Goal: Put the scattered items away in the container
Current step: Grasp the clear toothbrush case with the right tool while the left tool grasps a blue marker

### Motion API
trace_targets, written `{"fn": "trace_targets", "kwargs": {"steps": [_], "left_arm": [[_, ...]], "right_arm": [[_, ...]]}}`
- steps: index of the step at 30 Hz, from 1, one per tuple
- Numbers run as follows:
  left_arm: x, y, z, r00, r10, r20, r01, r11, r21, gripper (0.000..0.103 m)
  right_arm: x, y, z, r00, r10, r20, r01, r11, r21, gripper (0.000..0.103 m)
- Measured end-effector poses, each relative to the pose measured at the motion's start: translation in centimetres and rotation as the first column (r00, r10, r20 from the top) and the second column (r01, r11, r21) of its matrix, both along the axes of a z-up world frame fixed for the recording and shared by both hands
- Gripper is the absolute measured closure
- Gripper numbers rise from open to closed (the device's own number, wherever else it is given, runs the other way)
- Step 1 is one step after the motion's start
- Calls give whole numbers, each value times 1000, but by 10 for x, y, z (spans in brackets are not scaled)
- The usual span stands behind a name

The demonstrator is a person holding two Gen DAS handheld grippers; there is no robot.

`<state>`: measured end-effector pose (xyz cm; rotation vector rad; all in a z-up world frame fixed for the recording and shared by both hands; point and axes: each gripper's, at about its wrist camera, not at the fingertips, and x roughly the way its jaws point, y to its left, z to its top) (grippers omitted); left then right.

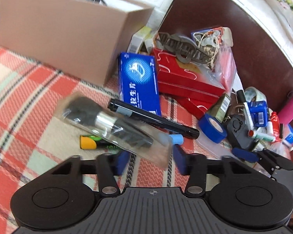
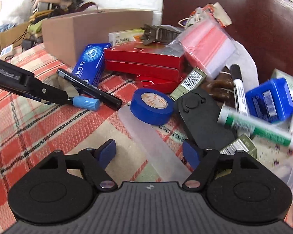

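A brown cardboard box (image 1: 56, 35) stands at the back left on a plaid cloth; it also shows in the right wrist view (image 2: 84, 33). My left gripper (image 1: 150, 160) is open, its jaws on either side of the end of a bagged makeup brush (image 1: 111, 122), which lies over a black marker (image 1: 152, 118), a yellow-green highlighter (image 1: 90, 143) and a light blue cap (image 1: 176, 138). My right gripper (image 2: 149, 153) is open and empty above a frosted plastic strip (image 2: 150, 138), just short of a blue tape roll (image 2: 151, 106) and a black flat device (image 2: 201, 117).
A pile lies by a dark brown board (image 1: 234, 29): a blue medicine box (image 1: 138, 81), red boxes (image 1: 185, 80), a red zip bag (image 2: 206, 42), a green marker (image 2: 259, 128), a blue stamp box (image 2: 271, 99), a whiteboard marker (image 2: 238, 85). The left gripper (image 2: 49, 95) reaches in from the left.
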<state>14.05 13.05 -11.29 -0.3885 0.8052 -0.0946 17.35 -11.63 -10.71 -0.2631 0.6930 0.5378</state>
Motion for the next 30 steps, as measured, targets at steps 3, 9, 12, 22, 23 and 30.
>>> {"fn": "trace_targets", "kwargs": {"steps": [3,9,12,22,23,30], "left_arm": [[-1,1,-1,1000,-9,-10,9,1000,-15,87],[-3,4,-4,999,-28,-28,27,999,-43,103],[-16,6,-1,999,-33,-27,33,999,-17,103],[-58,12,8,998,-67,3,66,991,118,78],[-59,14,10,998,-60,13,57,987,150,77],[-46,31,19,996,-70,60,44,935,352,49]], "right_arm": [[-2,-1,3,999,21,-30,-21,1000,9,52],[-20,3,9,994,80,-73,-79,997,16,72],[-31,5,12,989,94,-110,-88,995,56,73],[-81,23,9,975,185,-122,-170,977,129,55],[-82,23,9,975,181,-125,-163,977,140,48],[-88,30,4,972,204,-115,-184,970,161,24]]}}
